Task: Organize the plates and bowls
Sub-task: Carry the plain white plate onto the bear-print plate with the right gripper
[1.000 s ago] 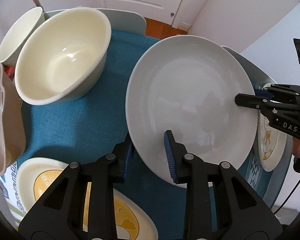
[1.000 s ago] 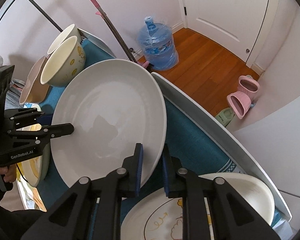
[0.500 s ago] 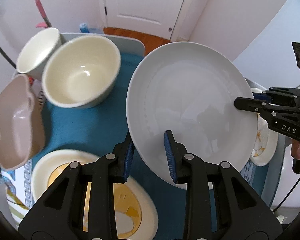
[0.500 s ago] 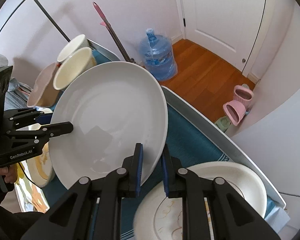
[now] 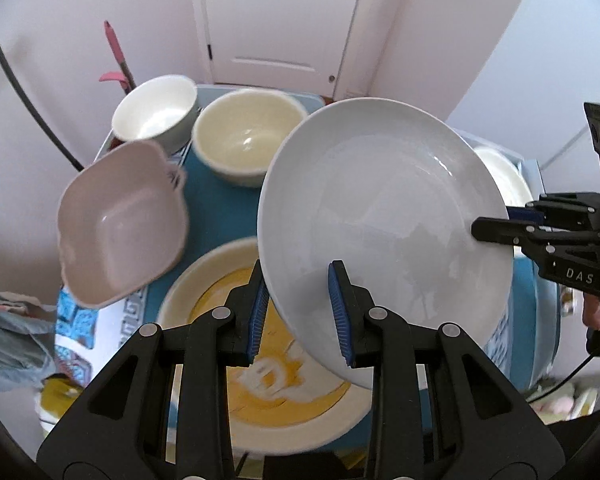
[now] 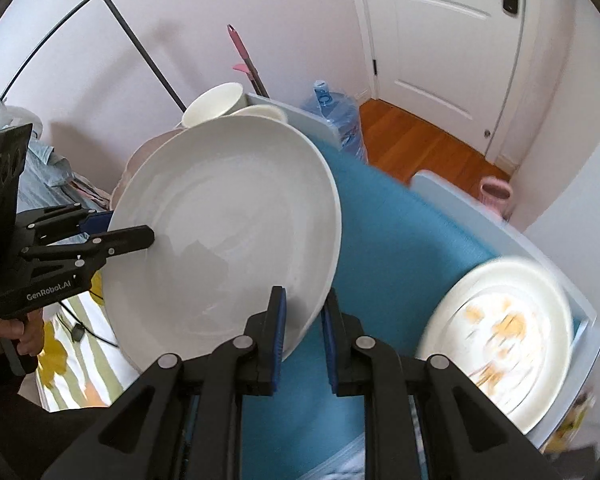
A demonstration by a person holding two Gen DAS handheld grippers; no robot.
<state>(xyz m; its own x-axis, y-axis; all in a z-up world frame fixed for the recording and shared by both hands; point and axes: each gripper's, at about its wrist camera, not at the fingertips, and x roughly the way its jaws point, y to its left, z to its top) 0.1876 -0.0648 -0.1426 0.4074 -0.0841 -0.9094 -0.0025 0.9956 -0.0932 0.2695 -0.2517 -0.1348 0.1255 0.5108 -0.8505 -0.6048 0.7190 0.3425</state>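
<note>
A home: panelled door [image 6: 440, 40], wood floor [image 6: 420, 140] (slippers [image 6: 496, 196], water jug [image 6: 340, 120]).

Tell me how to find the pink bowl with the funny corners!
Start at the table with the blue cloth. On its left side, in the left wrist view, stand three bowls, and the pink bowl is the nearest one, tipped beside the plate with the yellow picture. The other two bowls are round and whitish; only this one is pink, with squarish corners.
</note>
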